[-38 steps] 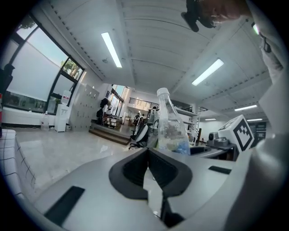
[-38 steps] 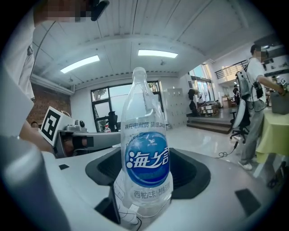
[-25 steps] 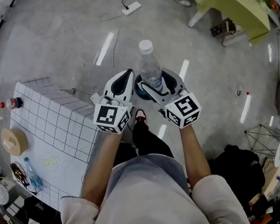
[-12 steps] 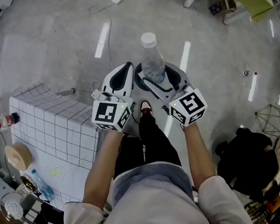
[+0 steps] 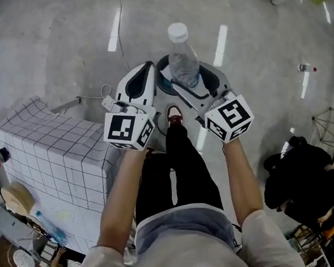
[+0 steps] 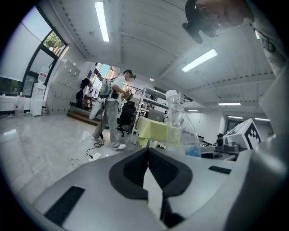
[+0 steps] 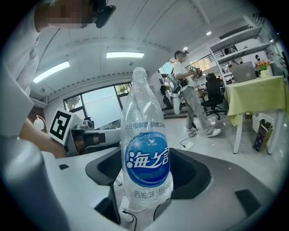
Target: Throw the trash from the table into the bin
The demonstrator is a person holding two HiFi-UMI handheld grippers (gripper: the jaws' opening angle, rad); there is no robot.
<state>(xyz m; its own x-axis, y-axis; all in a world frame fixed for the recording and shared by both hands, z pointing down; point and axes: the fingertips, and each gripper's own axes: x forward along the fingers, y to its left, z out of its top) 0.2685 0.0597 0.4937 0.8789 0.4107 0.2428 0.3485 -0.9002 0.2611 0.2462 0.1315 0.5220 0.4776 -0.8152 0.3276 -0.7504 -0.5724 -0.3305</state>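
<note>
A clear plastic water bottle [image 5: 183, 61] with a white cap and a blue label stands upright in my right gripper [image 5: 192, 79], which is shut on its lower body. In the right gripper view the bottle [image 7: 143, 122] fills the middle, held between the dark jaw pads of the right gripper [image 7: 146, 180]. Just to its left my left gripper [image 5: 146, 72] is shut with nothing in it; its jaws meet in a line. From the left gripper [image 6: 148, 152] the bottle [image 6: 179, 128] shows at the right. No bin shows in any view.
The table [image 5: 54, 153] with a white checked cloth lies at the left, with a tape roll [image 5: 16, 198] and a small bottle [image 5: 47, 227] near its edge. A black bag [image 5: 294, 176] sits on the grey floor at the right. People [image 7: 189, 90] stand by a yellow-green table [image 7: 255, 97].
Both grippers and the bottle have shifted slightly up in the head view. The table has slid left and down, and the floor items at the top have passed out of view.
</note>
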